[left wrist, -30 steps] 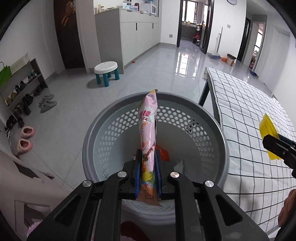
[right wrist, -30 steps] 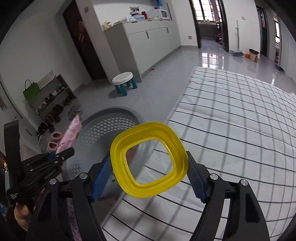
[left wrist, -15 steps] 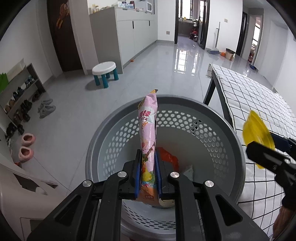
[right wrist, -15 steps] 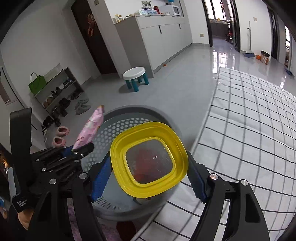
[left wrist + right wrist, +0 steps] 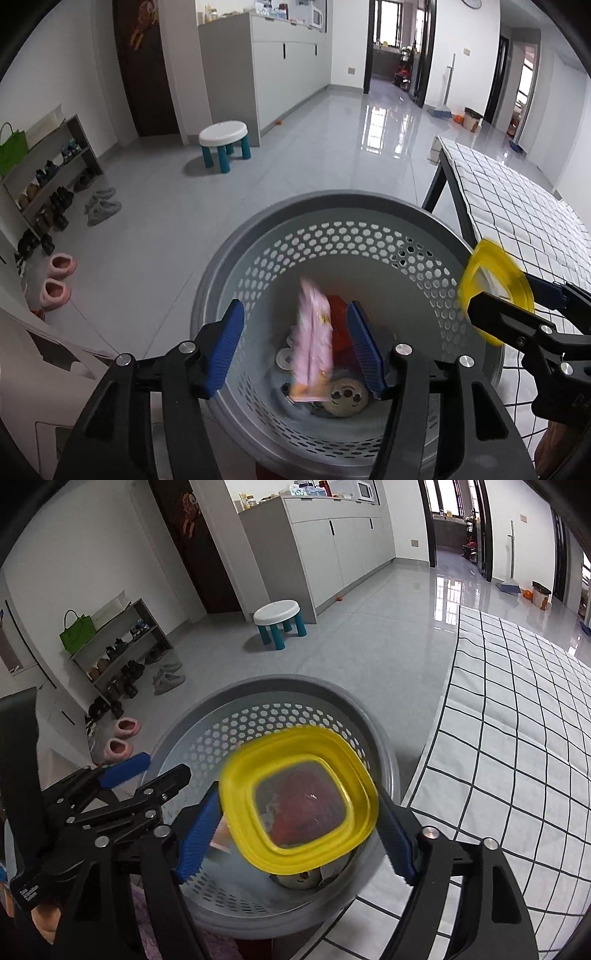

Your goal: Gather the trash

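While both grippers hang over the grey perforated basket (image 5: 332, 236), the left gripper (image 5: 295, 343) is spreading its jaws, and the pink snack wrapper (image 5: 314, 347) sits blurred between the pads, touching neither, long axis near upright above the trash at the basket's bottom. Just inside the basket's table-side rim, the right gripper (image 5: 299, 808) is also opening around the yellow lid (image 5: 301, 805), which lies tilted between its pads. Both pieces look set to drop straight into the basket.

Glossy grey floor (image 5: 332, 155); white stool (image 5: 223, 134); shoe rack (image 5: 48, 173).
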